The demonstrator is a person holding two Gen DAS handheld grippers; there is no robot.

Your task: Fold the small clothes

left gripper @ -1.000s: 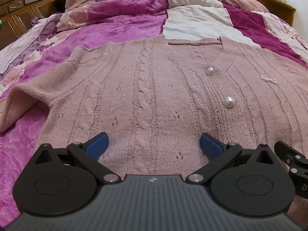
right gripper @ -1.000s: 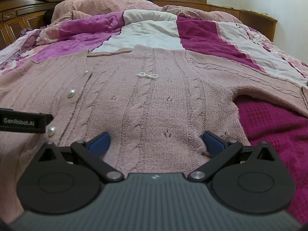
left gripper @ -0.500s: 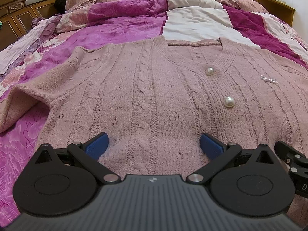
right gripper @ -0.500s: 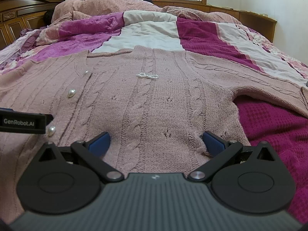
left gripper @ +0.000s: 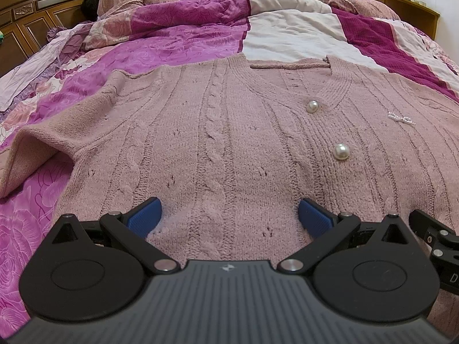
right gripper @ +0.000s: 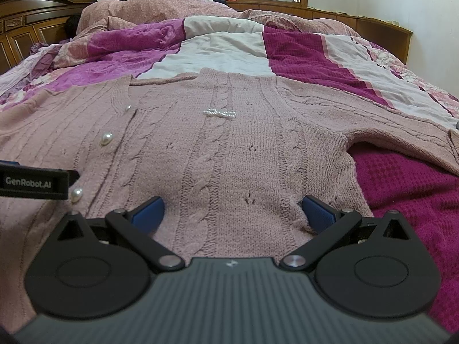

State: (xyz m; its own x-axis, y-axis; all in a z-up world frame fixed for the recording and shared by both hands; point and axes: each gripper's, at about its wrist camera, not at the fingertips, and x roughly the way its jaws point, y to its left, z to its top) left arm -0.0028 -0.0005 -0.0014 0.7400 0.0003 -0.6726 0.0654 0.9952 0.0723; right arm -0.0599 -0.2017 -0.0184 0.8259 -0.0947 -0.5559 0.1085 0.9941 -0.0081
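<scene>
A dusty-pink cable-knit cardigan (left gripper: 229,132) lies spread flat, front up, on the bed, with pearl buttons (left gripper: 340,152) down its placket and a small beaded bow (right gripper: 219,113). My left gripper (left gripper: 229,215) is open, its blue pads resting low over the hem on the garment's left half. My right gripper (right gripper: 232,210) is open too, over the hem of the right half (right gripper: 229,154). The left sleeve (left gripper: 37,149) bends toward me; the right sleeve (right gripper: 401,126) stretches out to the right.
The bed carries a patchwork quilt (left gripper: 178,40) in magenta, white and purple, with rumpled bedding (right gripper: 160,8) piled at the far end. A dark wooden headboard (left gripper: 31,8) stands at the left. The other gripper's body (right gripper: 34,182) juts in at the right wrist view's left edge.
</scene>
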